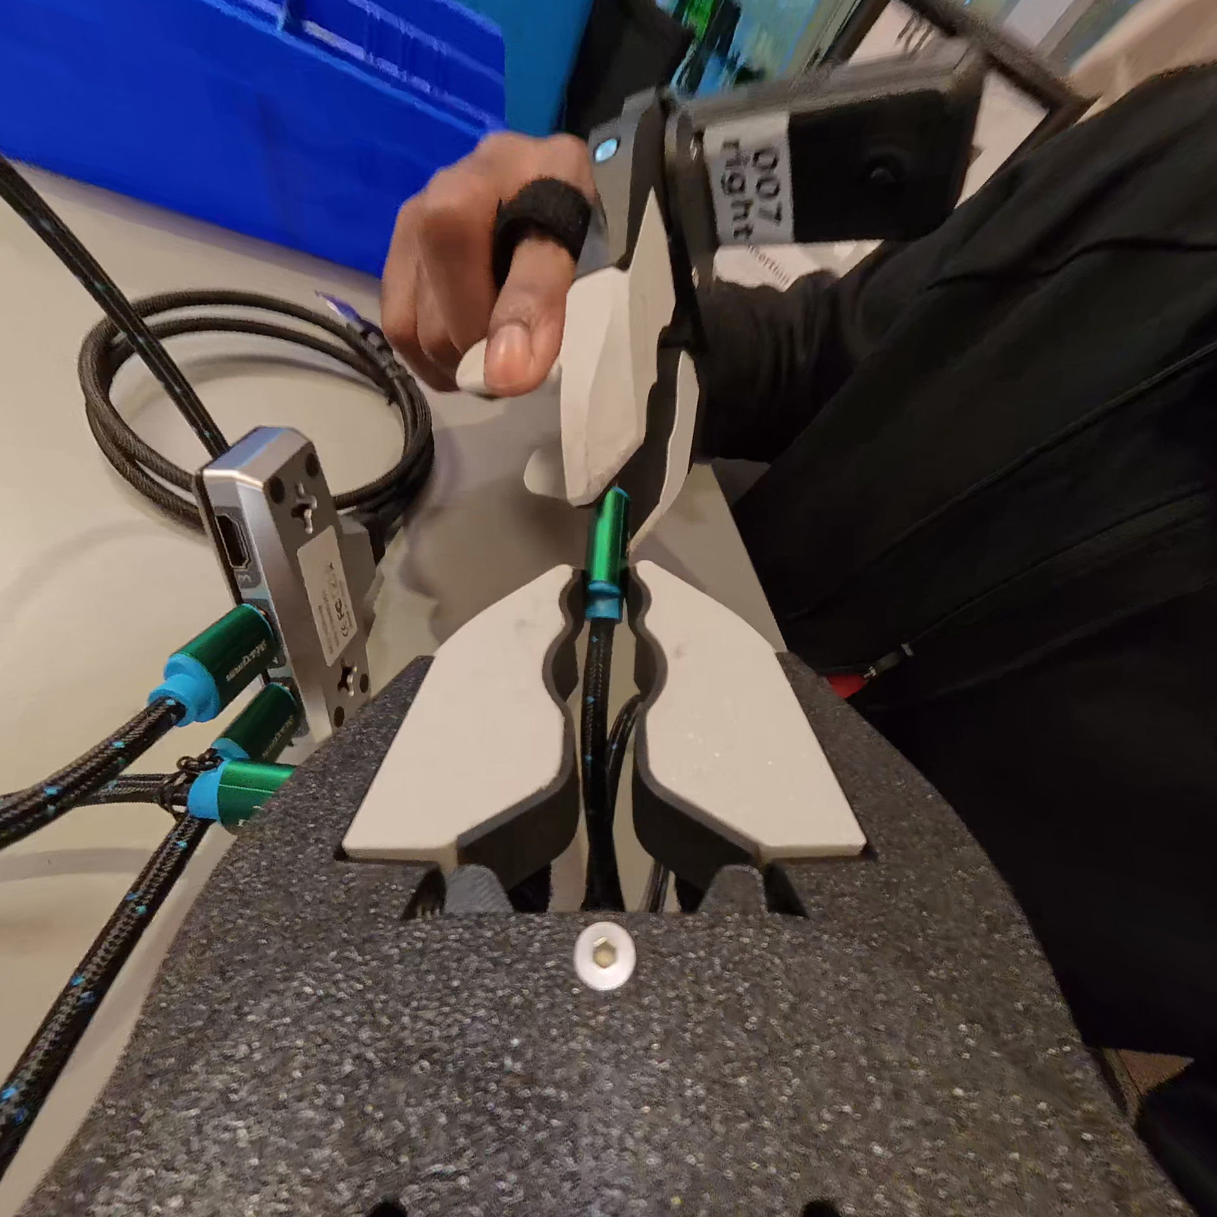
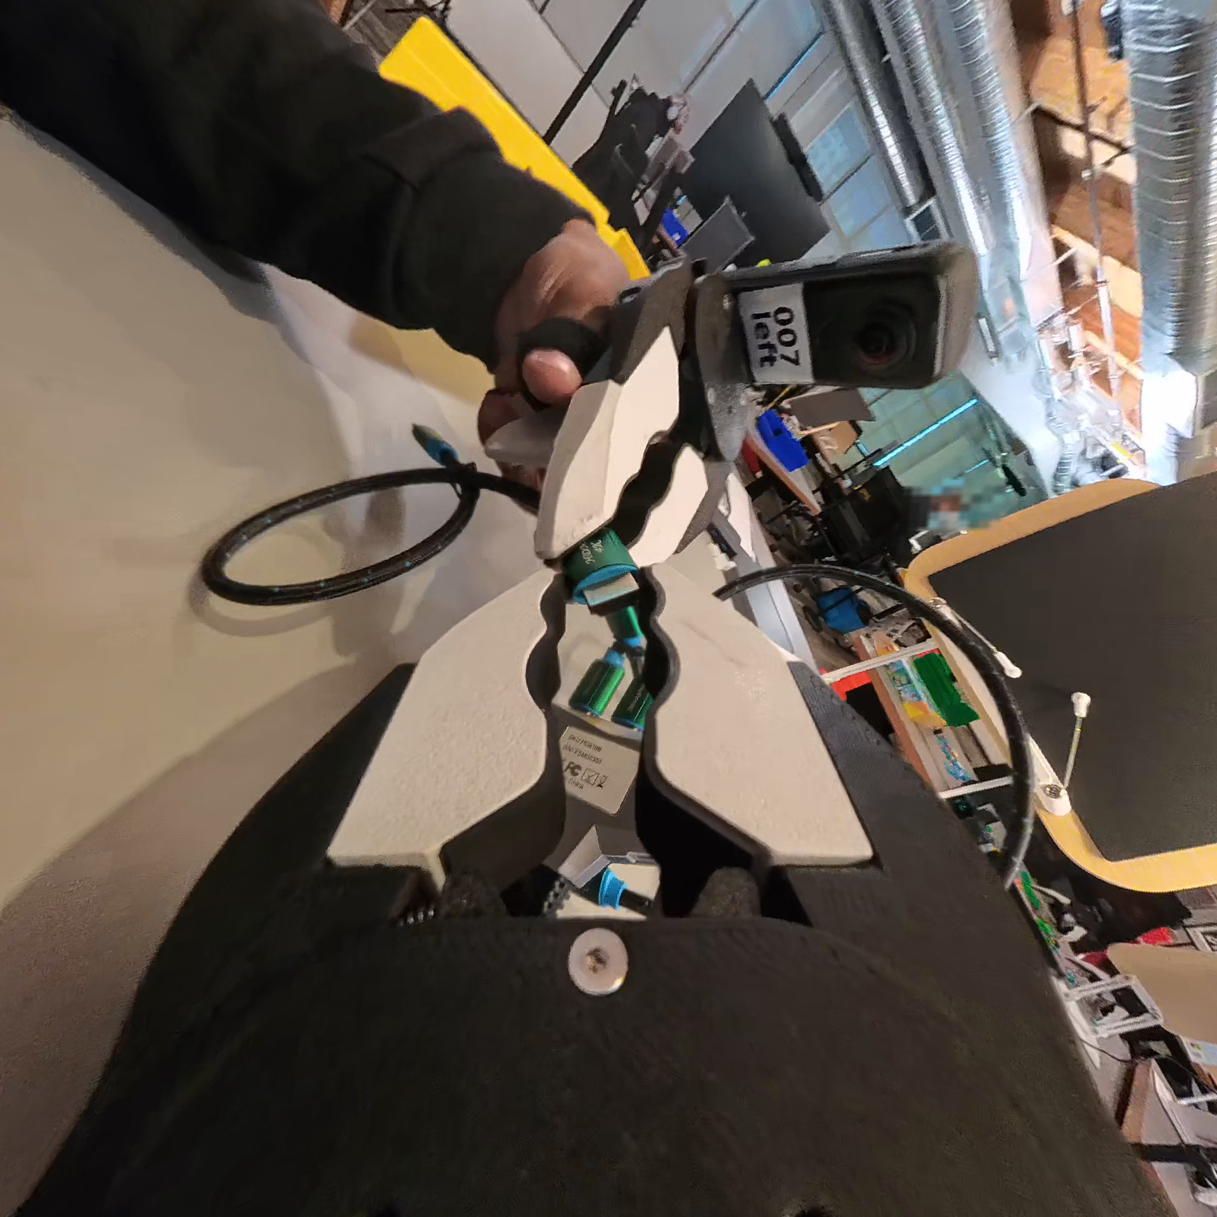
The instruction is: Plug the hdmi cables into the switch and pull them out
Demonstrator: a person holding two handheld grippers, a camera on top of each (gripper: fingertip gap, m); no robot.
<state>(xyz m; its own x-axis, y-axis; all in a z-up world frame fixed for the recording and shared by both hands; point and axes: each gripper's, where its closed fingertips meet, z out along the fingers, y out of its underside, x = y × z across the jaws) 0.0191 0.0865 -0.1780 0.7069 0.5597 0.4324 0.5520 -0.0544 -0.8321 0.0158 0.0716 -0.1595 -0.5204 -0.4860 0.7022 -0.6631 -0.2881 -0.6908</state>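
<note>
A green HDMI plug point(image 1: 606, 533) on a black braided cable stands upright between my two grippers. My left gripper point(image 1: 602, 569) is shut on its lower end at the blue collar. My right gripper point(image 1: 616, 504) comes down from above, its tips closed around the plug's metal tip. In the right wrist view, my right gripper point(image 2: 604, 579) pinches the metal end while the left gripper point(image 2: 596, 550) holds the green body point(image 2: 589, 560). The silver switch point(image 1: 290, 546) stands on its edge at the left, with two green plugs point(image 1: 220, 649) in it. It also shows between my right fingers point(image 2: 596, 764).
A third green plug point(image 1: 240, 790) lies loose beside the switch. A coiled black cable point(image 1: 263, 408) lies behind it on the white table point(image 1: 79, 560). A blue bin point(image 1: 230, 118) stands at the back. A person's black sleeve point(image 1: 988, 461) fills the right side. The tips of both grippers are at nearly the same place.
</note>
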